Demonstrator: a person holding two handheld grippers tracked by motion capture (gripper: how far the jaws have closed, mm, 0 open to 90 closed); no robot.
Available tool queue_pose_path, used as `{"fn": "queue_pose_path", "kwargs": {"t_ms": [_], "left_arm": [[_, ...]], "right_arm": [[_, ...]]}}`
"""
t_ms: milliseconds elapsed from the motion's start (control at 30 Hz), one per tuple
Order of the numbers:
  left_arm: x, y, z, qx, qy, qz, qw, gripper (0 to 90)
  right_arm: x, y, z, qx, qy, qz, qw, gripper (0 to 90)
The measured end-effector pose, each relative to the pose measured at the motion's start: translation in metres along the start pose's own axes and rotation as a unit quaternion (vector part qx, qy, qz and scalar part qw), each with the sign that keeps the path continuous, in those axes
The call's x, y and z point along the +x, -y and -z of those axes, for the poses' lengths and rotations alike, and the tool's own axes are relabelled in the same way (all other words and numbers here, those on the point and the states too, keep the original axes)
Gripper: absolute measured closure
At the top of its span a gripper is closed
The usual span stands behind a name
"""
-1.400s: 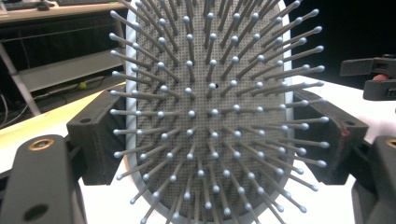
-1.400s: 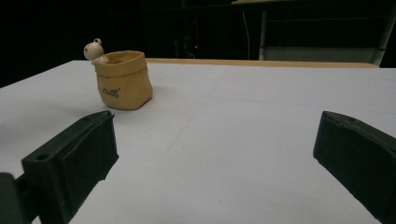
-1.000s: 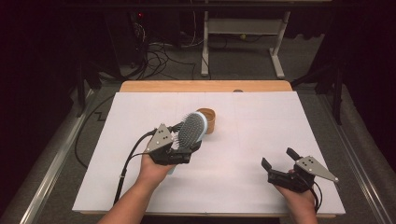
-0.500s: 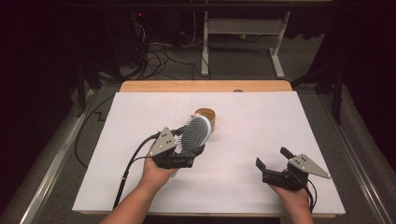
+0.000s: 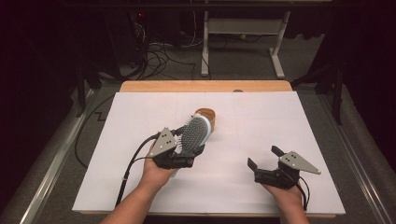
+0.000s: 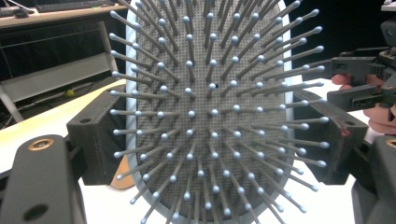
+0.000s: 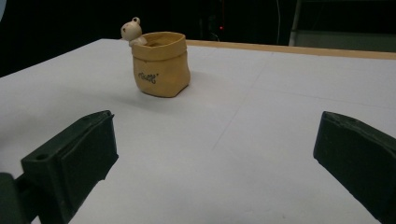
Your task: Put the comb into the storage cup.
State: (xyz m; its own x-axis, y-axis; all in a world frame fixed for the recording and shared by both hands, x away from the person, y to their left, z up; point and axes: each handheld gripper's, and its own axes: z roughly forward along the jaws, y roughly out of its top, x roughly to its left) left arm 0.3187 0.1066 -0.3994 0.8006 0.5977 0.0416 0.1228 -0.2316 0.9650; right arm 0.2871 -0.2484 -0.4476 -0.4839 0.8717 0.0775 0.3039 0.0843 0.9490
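Yellow sack-shaped pot [image 7: 161, 64] (small bear figure at rim), white table [image 7: 261, 116], fingers [image 7: 74, 154] apart

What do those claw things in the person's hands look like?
Both are black and blocky. The left gripper and the right gripper each have two chunky jaws, a grey three-cornered plate with small holes on top and a black cable trailing back. The forearms are bare, no sleeves.

Both grippers, left [image 5: 187, 151] and right [image 5: 265, 157], are black with blocky fingers [image 7: 70, 158], each topped by a grey triangular plate with screws; black cables trail. Forearms bare.
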Motion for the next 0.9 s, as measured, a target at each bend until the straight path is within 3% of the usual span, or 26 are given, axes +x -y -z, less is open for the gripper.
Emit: {"fn": "queue_pose_path", "kwargs": {"t_ms": [567, 900], "left_arm": [[0.002, 0.005, 0.001, 0.004, -0.003, 0.006, 1.0, 20.1], [0.003, 0.006, 0.0, 0.004, -0.005, 0.007, 1.0, 20.0]], "right_arm": [[0.015, -0.022, -0.021, -0.004, -0.046, 0.002, 0.9989, 0.2], [0.027, -0.036, -0.027, -0.013, -0.055, 0.016, 0.9983, 0.2]]}}
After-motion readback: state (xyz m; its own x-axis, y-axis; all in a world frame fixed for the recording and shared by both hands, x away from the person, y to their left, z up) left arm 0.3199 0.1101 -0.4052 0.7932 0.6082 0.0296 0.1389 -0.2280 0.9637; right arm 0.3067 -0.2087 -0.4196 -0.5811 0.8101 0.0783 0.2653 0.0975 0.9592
